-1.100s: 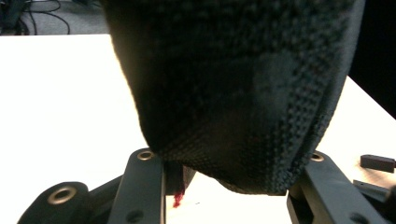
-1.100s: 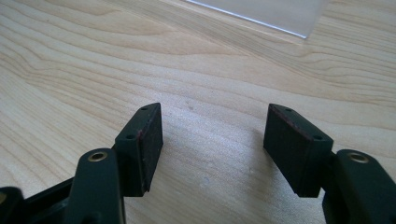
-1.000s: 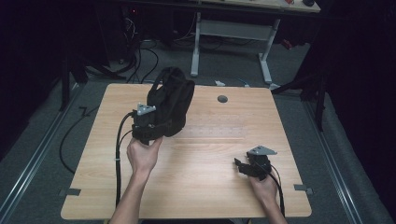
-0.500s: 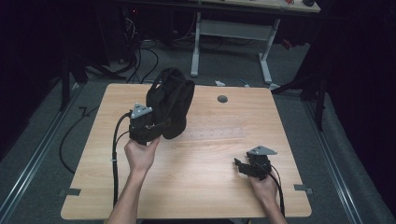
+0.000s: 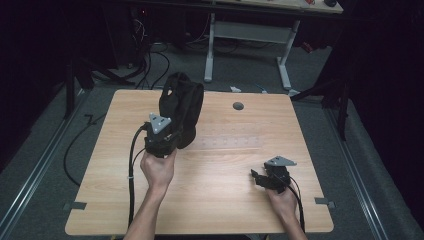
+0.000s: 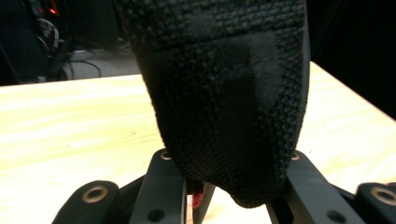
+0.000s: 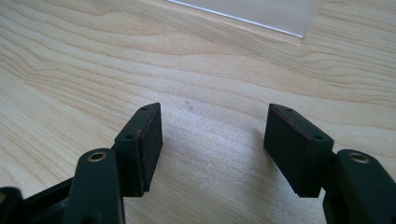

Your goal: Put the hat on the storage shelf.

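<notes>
Dark surroundings frame a pale wooden desk (image 5: 215,200) on a grey floor, with a white-legged second table (image 5: 245,35) behind it and cables (image 5: 150,60) trailing on the floor at the upper left. On the desk's left half stands a black knitted fabric object (image 5: 181,107), apparently a shoe or a soft bag; which one cannot be told. The left tongs (image 5: 167,137), held by the person's left hand (image 5: 158,169), are clamped on its lower edge; in the left gripper view the coarse black weave (image 6: 224,93) hangs between the two black jaws, which close on a narrow fold near a small red mark (image 6: 197,199). The right tongs (image 5: 261,178), held by the right hand (image 5: 282,197), rest low over bare wood near the desk's right front, well apart from the fabric object; in the right gripper view the jaws stand wide apart with nothing between them, and a pale translucent sheet edge (image 7: 261,14) lies ahead. Risk, as a judgement: the grip takes only a thin margin of soft fabric, so the object may slip out or sag and swing if lifted, and its bulk may topple toward the desk's rear. A round grey grommet (image 5: 238,106) sits near the far edge, just right of the object, too flat to obstruct. The cable (image 5: 132,170) from the left tongs loops beside the forearm and could snag. Nothing stands between the two tongs.
</notes>
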`<state>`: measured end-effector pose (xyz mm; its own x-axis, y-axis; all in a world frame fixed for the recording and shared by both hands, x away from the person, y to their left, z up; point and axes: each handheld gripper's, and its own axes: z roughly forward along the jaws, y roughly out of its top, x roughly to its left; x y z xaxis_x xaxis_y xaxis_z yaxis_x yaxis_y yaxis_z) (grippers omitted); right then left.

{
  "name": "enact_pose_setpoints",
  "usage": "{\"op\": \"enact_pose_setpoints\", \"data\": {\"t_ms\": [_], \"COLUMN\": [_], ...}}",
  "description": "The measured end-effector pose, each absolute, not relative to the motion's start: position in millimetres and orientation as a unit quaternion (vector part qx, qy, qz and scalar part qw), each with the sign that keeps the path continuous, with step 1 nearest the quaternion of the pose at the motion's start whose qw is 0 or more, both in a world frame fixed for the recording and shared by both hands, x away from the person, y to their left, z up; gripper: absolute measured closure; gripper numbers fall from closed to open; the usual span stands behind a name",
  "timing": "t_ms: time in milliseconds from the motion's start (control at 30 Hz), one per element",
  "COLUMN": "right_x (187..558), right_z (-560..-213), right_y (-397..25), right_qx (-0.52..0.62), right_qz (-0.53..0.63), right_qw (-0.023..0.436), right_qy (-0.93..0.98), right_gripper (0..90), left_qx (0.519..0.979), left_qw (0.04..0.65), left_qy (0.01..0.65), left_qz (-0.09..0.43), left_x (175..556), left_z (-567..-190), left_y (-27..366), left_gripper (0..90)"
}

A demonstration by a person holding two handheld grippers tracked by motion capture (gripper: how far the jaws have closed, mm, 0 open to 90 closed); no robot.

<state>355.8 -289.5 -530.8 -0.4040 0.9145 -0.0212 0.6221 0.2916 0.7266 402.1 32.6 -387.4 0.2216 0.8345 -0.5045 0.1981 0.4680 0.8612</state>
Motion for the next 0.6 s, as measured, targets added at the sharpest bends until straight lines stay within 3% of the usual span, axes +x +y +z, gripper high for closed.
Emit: {"op": "enact_pose_setpoints", "data": {"t_ms": [267,500,600], "right_x": [356,356,356], "right_z": [-531,-531,-531], "right_y": [-289,-289,-289], "right_qx": [0.499,0.499,0.499], "right_qz": [0.326,0.326,0.326], "right_qw": [0.224,0.223,0.223], "right_qy": [0.771,0.771,0.771], "right_gripper": [37.2,37.2,37.2], "left_qx": [0.461,0.440,0.428], "left_qw": [0.622,0.639,0.642], "left_qy": [0.571,0.590,0.602], "left_qz": [0.271,0.225,0.204], "left_x": [409,422,424], "left_z": [-399,-412,-414], "left_y": [22,36,48], "left_gripper": [75.1,72.9,66.4]}}
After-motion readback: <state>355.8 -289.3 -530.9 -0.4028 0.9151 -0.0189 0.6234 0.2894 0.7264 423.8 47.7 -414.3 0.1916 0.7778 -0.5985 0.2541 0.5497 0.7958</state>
